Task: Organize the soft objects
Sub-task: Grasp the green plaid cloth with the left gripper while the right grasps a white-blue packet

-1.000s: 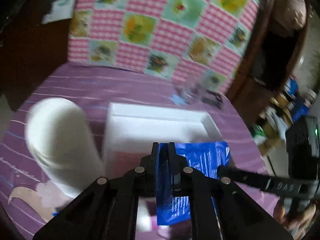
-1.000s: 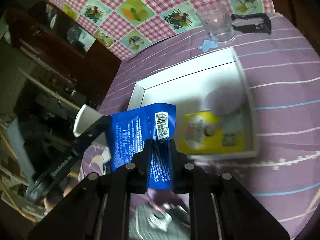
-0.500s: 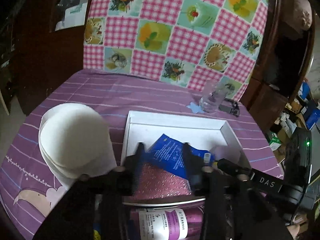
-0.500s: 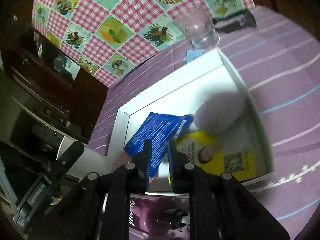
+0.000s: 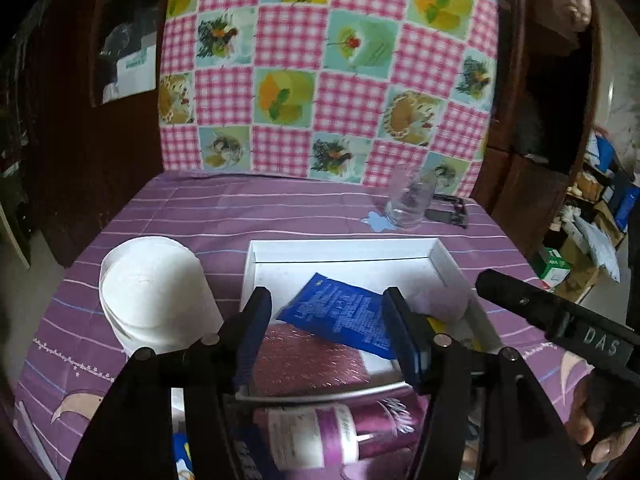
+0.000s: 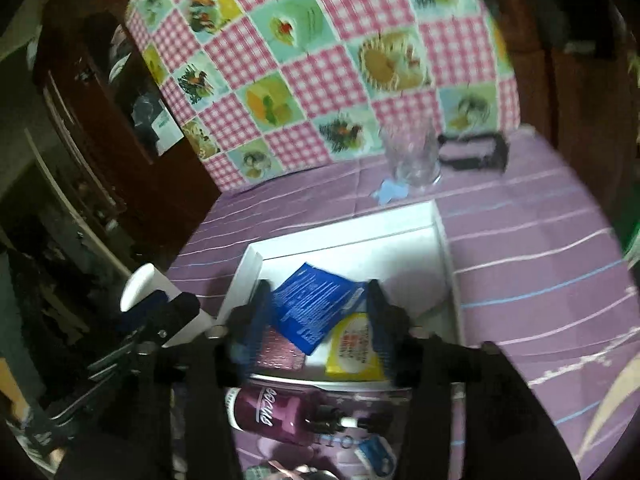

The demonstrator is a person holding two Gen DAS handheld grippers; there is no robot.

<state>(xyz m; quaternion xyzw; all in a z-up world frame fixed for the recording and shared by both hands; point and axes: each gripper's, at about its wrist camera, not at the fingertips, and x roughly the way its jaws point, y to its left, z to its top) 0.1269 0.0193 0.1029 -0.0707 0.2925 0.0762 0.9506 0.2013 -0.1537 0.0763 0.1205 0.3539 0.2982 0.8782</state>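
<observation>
Blue is the colour to watch: one blue pouch lies flat in the white tray, its long axis running diagonally from the tray's far left toward the near right, with one corner resting over a yellow packet and its near edge beside a pink glittery pad.

Both tools are spread wide and hold nothing. The left tool hovers just above the near rim of the tray, and the pouch shows between its fingers, ahead and below. The right tool frames the same pouch from the other side. Neither touches it. The pouch looks settled in the tray, so the next soft thing is probably the concern.

The likeliest next pick, as I judge it, is the white roll, standing upright on the table just left of the tray. It lies left of the left tool and well apart from the right one, so the left hand is the nearer.

Count:
- One tray, holding one pouch, one yellow packet, one pink pad and a pale rounded thing at the right, too blurred to name.
- One roll outside the tray.
- One purple bottle lying on its side just short of the near rim.
- One glass beyond the far rim.
</observation>
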